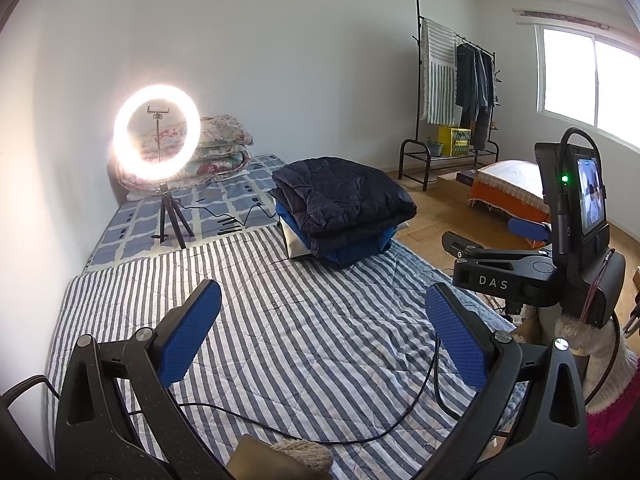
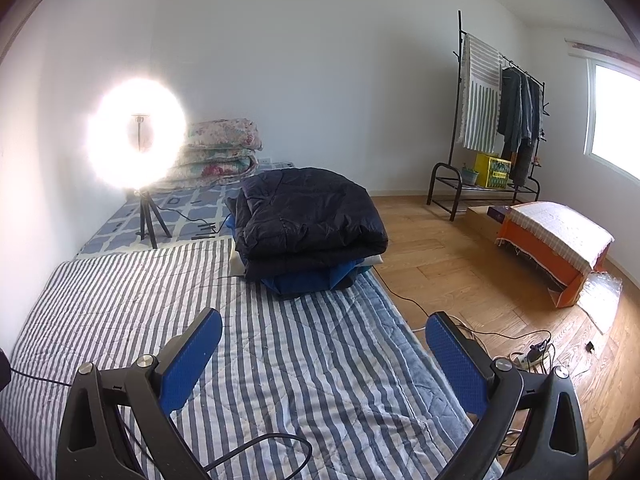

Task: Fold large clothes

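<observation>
left tool (image 1: 322,334) released | right tool (image 2: 324,354) released | jacket (image 2: 306,216) soft, bulky, slippery: grip at hem edge

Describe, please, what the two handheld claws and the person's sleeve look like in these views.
Both are alike: the left claw and the right claw have black plastic arms with silver pivot bolts and blue textured pads. The left view shows the right unit's body marked "DAS", a small screen with a green light, and black cables. The person wears a cream knitted cuff over a pink sleeve.
</observation>
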`<move>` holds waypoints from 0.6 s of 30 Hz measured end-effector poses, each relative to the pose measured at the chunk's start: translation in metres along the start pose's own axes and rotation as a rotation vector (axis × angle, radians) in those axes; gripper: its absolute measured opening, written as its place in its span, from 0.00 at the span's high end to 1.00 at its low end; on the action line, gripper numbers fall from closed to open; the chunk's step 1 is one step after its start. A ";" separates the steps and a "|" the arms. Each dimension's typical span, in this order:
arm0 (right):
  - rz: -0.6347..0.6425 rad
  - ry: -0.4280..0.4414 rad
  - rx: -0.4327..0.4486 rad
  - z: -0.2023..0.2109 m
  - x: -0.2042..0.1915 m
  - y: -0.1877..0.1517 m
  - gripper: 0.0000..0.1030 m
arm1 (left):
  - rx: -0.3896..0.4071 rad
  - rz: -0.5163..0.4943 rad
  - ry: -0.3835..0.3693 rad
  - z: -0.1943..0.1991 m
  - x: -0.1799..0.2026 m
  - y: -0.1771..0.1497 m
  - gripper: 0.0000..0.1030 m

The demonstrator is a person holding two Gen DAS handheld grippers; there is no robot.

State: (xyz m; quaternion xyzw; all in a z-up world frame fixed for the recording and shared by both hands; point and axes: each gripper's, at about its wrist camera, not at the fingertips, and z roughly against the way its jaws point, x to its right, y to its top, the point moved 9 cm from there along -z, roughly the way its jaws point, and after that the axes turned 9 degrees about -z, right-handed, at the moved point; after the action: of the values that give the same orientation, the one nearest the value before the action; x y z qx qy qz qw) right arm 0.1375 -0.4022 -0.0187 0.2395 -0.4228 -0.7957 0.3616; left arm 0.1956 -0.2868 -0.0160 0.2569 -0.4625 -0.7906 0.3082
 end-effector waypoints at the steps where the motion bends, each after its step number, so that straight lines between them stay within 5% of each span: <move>1: 0.000 0.003 -0.001 0.000 0.000 0.000 0.00 | -0.001 -0.004 -0.001 0.000 0.001 0.000 0.00; 18: -0.003 0.005 -0.021 -0.005 0.001 -0.004 0.00 | 0.012 0.009 0.003 0.002 0.003 0.003 0.00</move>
State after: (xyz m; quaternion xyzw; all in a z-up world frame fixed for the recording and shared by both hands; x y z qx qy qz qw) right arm 0.1385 -0.4041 -0.0243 0.2384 -0.4133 -0.7998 0.3641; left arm 0.1926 -0.2890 -0.0130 0.2581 -0.4680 -0.7860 0.3108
